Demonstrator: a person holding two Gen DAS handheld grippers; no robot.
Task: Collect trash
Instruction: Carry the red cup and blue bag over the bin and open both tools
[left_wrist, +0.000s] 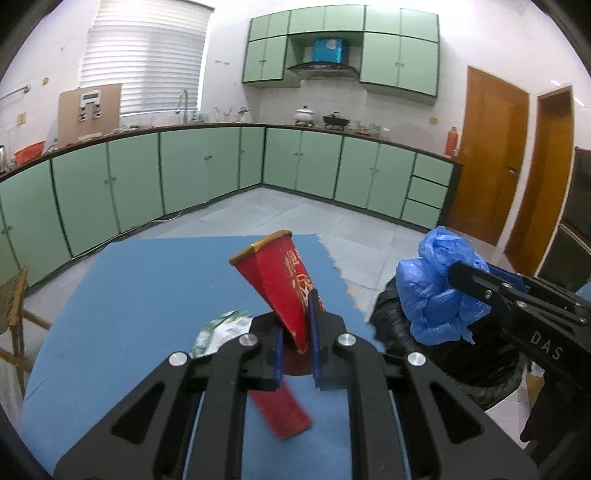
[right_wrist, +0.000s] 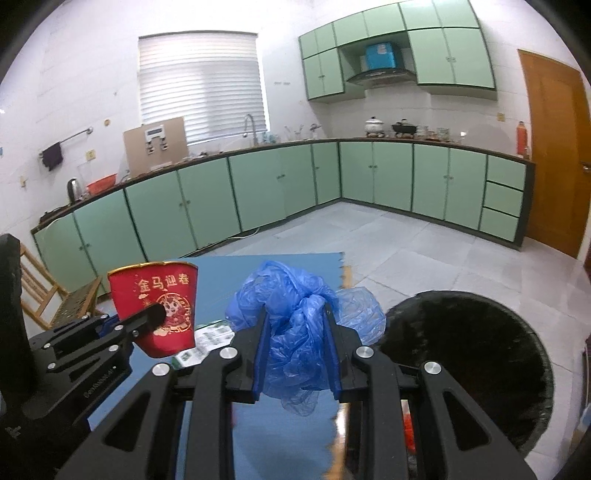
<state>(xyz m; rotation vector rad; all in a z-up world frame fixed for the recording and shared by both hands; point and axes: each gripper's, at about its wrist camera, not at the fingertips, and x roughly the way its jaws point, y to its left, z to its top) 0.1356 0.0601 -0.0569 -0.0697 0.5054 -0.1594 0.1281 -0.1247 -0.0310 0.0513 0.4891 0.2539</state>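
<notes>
Carry both loads over the black-lined trash bin (right_wrist: 469, 365) before letting go, right side first since it is nearer. The right tongs (right_wrist: 295, 354) are clamped on a crumpled blue plastic bag (right_wrist: 295, 332), just beside the bin's rim. The left tongs (left_wrist: 297, 347) pinch a flattened red paper cup (left_wrist: 284, 280) above the blue surface (left_wrist: 147, 295), where a green-and-white wrapper (left_wrist: 218, 332) lies.

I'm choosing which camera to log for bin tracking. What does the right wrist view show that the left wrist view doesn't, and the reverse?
Only the right wrist view shows the round open mouth of the black bin and the gold print on the red paper cup. Only the left wrist view shows the cup flattened between the left tool. Both show the right tool shut on the blue plastic bag, the green-white wrapper and the blue table mat.
</notes>
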